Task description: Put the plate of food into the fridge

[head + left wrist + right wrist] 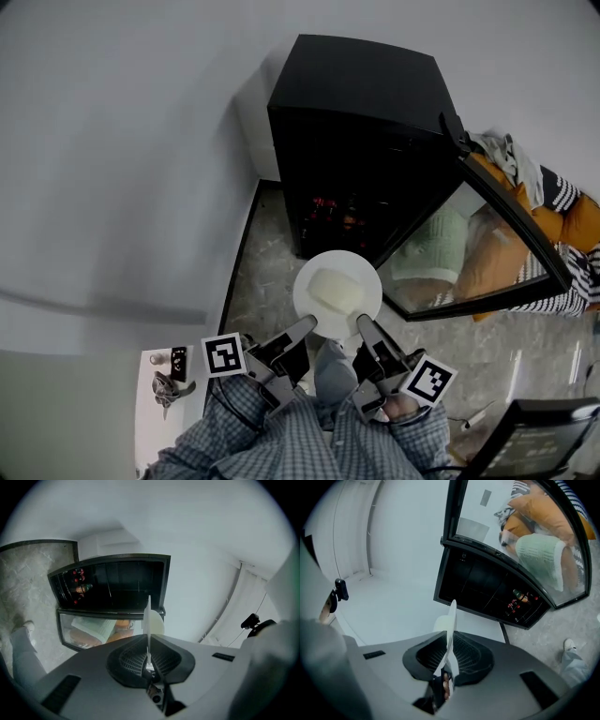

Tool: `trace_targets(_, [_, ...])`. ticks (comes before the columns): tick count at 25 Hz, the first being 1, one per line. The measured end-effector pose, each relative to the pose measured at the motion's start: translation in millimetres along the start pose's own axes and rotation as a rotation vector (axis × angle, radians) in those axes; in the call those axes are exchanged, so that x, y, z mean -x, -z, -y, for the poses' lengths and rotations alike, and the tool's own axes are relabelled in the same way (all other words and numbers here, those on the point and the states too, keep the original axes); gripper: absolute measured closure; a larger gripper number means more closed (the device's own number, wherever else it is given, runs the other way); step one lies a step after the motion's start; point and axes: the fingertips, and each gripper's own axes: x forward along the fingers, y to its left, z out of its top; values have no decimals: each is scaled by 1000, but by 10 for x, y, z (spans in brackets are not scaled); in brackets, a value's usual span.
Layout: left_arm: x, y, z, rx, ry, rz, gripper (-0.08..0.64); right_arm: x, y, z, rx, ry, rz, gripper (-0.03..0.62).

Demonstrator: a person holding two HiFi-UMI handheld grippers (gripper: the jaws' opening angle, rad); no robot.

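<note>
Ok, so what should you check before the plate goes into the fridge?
1. Fridge door open: ok, it is swung wide.
2. Left gripper jaws shut on the rim of the plate: ok.
3. Right gripper jaws shut on the rim: ok.
4. Food sits in the plate's middle, away from the rim: ok.
5. Room for the plate inside the fridge: cannot tell, the inside is too dark.
</note>
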Motion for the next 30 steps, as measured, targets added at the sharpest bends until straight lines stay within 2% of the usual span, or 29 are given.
trace_targets(12, [-595, -332, 13, -27, -26, 47, 538, -329, -606, 176, -29, -21, -60, 545])
trace_targets(17, [-703, -394, -126, -16, -52, 45, 538, -413, -704, 314, -19, -13, -95, 545])
trace_targets(30, [-829, -753, -636, -34, -112, 33, 538, -772, -722, 861, -58, 55, -83, 545])
